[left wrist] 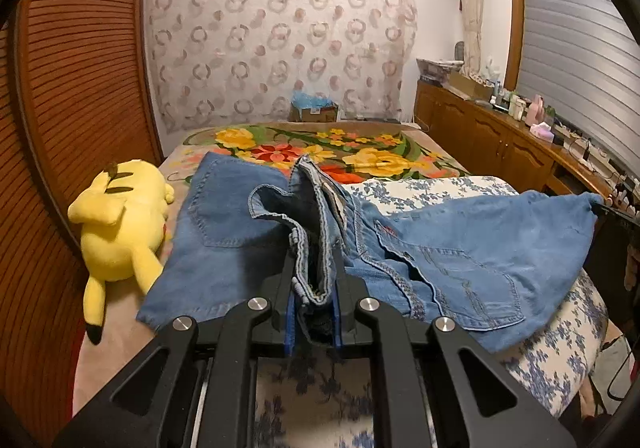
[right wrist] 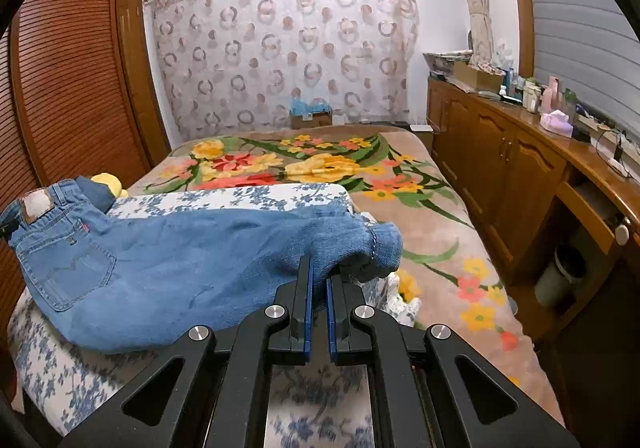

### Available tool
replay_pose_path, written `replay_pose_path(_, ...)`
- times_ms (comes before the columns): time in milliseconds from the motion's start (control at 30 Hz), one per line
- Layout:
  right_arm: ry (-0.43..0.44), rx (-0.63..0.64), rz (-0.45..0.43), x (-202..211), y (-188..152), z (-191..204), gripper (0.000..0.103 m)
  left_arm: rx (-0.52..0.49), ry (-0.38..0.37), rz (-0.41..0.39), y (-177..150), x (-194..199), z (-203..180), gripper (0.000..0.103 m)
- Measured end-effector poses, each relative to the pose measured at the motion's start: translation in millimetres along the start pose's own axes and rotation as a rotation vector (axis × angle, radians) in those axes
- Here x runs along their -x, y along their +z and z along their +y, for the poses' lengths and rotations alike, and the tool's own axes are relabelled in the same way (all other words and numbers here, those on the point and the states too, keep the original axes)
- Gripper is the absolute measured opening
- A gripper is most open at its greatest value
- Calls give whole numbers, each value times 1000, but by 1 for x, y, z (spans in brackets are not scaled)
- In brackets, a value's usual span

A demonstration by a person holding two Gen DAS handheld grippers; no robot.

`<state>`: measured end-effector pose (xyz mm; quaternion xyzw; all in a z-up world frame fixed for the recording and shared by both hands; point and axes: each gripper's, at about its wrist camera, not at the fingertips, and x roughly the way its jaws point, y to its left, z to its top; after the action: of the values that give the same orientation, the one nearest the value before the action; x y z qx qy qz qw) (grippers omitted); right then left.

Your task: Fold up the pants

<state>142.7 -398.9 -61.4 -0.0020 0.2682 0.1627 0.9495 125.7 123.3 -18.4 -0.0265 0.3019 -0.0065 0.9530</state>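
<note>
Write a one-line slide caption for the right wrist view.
Right gripper pinches the leg end of blue jeans draped over a blue-floral cushion on a flowered bed.

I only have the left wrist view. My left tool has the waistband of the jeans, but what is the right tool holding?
Observer: The right tool is shut on the hem end of a leg of the jeans, bunched between its blue pads.
Operator: Is that leg flat or in the air?
Observer: It drapes across the blue-flowered white cushion, with the hem end bunched at the tool.
Operator: What lies beyond the right tool?
Observer: The floral blanket on the bed, and a wooden cabinet along its right side.
Operator: Any label visible on the jeans?
Observer: Yes, a pale waistband patch shows at the far left, above a back pocket.
</note>
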Motion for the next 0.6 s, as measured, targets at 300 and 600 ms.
replay_pose_path(300, 20, 19, -18, 39, -30, 3, 5, 30, -6, -32, -37, 44, 0, 14)
replay_pose_path(600, 55, 18, 5, 59, -52, 1, 5, 46, 2, 30, -78, 65, 3, 16)
